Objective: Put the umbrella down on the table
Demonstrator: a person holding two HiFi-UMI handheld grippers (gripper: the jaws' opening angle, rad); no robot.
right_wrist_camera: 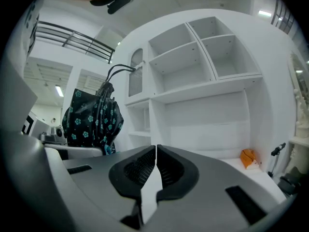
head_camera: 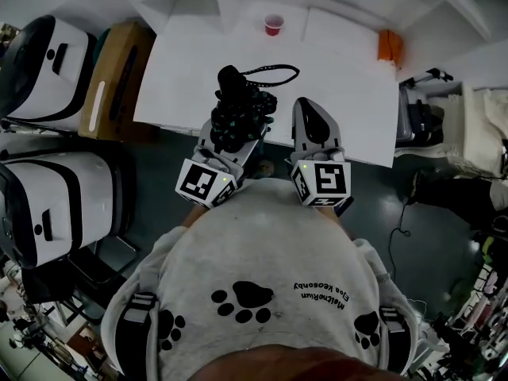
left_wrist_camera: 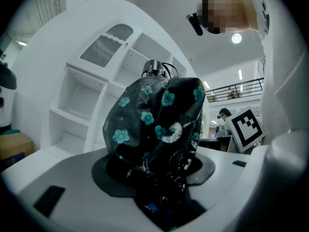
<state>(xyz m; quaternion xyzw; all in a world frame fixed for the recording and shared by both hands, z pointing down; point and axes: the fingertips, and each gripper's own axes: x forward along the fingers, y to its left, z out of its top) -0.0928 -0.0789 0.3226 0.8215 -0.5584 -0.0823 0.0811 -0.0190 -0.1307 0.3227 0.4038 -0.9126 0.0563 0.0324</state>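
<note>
A folded black umbrella [head_camera: 238, 109] with teal flowers is clamped in my left gripper [head_camera: 226, 137], held level over the near edge of the white table [head_camera: 333, 78]. Its black wrist strap [head_camera: 274, 74] loops out over the tabletop. In the left gripper view the umbrella [left_wrist_camera: 157, 124] fills the space between the jaws, which press on it. My right gripper [head_camera: 311, 125] hovers beside it to the right, jaws shut with nothing between them [right_wrist_camera: 154, 170]. From the right gripper view the umbrella [right_wrist_camera: 91, 117] shows at the left.
A red cup [head_camera: 273, 25] stands at the table's far edge and an orange object [head_camera: 389, 44] at its far right corner. White shelving [right_wrist_camera: 203, 71] rises behind the table. Large white cases [head_camera: 55, 62] and a cardboard box [head_camera: 119, 78] stand left; a cart [head_camera: 421, 109] stands right.
</note>
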